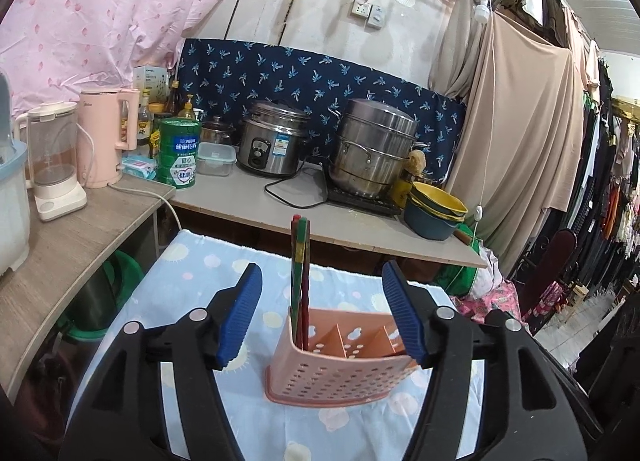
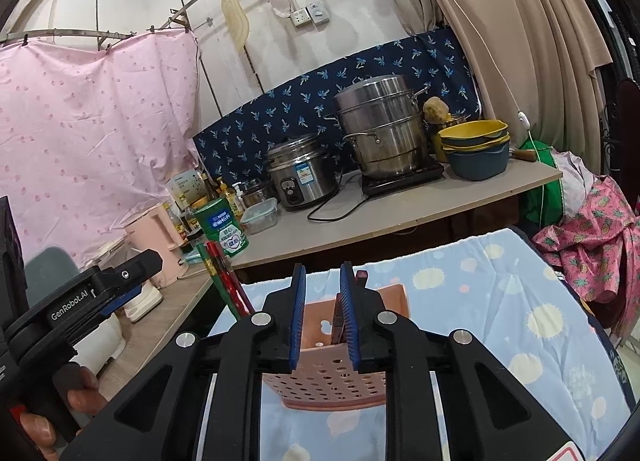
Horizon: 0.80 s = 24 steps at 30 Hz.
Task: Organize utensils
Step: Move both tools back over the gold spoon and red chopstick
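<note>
Pink plastic, thin and full of round holes, makes the utensil holder (image 1: 340, 361), which stands on a soft blue cloth (image 1: 208, 281) printed with pale yellow and white dots. The holder has a curved front wall, a flat base rim and slanted dividers inside that form compartments. In its left compartment stand long straight chopsticks (image 1: 300, 261), red and green with a glossy surface, leaning slightly.

The left gripper (image 1: 322, 315) is spread wide apart and holds nothing. Its fingers are black plastic with ribbed blue rubber pads (image 1: 240, 321). The holder sits between the two pads, a little lower, and the chopsticks rise in the gap without touching either pad.

The right gripper (image 2: 323, 315) has its pads close together, with a narrow gap left. A dark reddish stick-shaped utensil (image 2: 340, 317) lies against its right pad, directly above the holder; whether the pads really pinch it I cannot tell, because the left pad seems apart from it.

Behind, on a grey counter (image 1: 280, 209), stand a shiny steel steamer pot (image 1: 374, 147) and a round metal rice cooker (image 1: 272, 139).
</note>
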Available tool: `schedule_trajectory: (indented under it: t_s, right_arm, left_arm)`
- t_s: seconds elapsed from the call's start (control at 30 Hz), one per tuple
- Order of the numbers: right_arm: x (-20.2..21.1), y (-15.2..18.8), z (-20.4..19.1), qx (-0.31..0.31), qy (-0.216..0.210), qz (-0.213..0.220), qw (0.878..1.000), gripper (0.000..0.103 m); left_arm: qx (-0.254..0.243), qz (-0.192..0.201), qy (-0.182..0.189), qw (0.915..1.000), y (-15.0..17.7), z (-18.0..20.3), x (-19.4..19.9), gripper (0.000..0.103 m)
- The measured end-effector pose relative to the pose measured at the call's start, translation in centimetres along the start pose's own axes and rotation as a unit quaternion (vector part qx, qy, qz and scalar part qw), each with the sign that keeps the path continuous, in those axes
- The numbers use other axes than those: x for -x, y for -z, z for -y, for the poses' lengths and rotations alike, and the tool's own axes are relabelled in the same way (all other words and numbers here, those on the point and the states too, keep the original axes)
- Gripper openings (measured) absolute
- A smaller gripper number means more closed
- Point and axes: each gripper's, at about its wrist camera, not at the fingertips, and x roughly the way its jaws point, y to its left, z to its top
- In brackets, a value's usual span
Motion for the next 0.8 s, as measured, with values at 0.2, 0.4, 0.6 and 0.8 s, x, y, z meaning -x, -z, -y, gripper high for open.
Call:
schedule_trajectory:
  t_s: [0.2,0.4,0.6,0.8]
  right_arm:
    - [1.4,1.1,-0.2,0.001,-0.005,-0.010,1.000,0.019]
    - [3.0,3.3,-0.4,-0.002,-0.009,-0.029,1.000,0.019]
    - [4.6,6.8,-0.9,0.012,-0.004,-0.060,0.998,0.019]
    - [6.5,11.0,-0.4,-0.002,0.002,-0.100,0.995,0.019]
  left_arm:
    - [0.000,-0.024,-0.002,0.9997,1.6,-0.3,1.0,0.061]
    - [-0.008,-0.061,-0.006,0.9981,4.0,-0.6,2.3,0.063]
    - [-0.027,-0.116,-0.013,0.9928,8.0,-0.9,3.6,0.064]
    - [-0.022,-0.173,-0.012,0.9846,13.1,-2.2,4.6,0.064]
